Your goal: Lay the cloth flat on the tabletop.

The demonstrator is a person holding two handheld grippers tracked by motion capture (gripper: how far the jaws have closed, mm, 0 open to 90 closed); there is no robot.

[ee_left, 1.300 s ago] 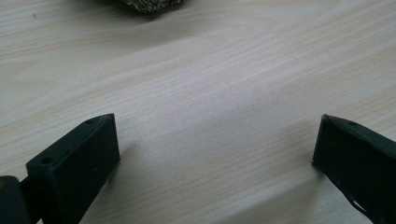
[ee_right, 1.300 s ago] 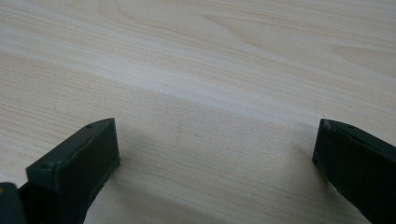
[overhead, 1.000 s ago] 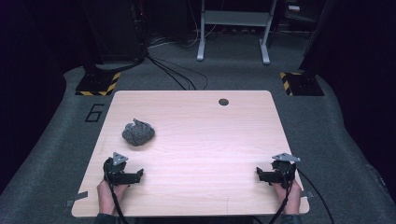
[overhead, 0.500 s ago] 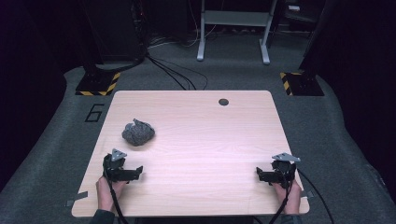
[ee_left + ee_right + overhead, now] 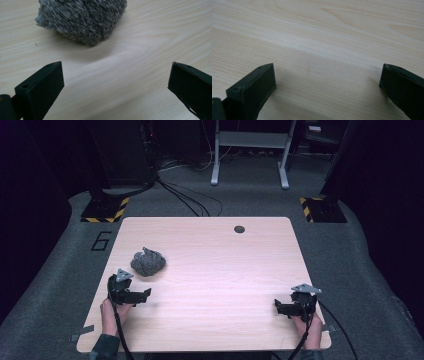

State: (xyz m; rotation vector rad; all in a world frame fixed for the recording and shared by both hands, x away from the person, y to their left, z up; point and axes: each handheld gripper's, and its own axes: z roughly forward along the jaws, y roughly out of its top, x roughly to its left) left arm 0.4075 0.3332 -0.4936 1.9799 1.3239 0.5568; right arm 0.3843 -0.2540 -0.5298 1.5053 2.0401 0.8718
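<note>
Count on table [image 5: 210, 320]: one grey fuzzy lump [image 5: 148, 262], at 10 o'clock from table centre. One dark round hole [image 5: 239, 229] at 12 o'clock edge. Two grippers: left gripper [image 5: 140, 296] at 8 o'clock, right gripper [image 5: 280, 307] at 4 o'clock.

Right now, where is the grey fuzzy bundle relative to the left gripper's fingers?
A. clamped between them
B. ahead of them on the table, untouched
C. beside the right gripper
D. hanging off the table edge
B: in the left gripper view the grey fuzzy bundle lies on the table beyond the wide-apart fingers, with bare wood between.
</note>
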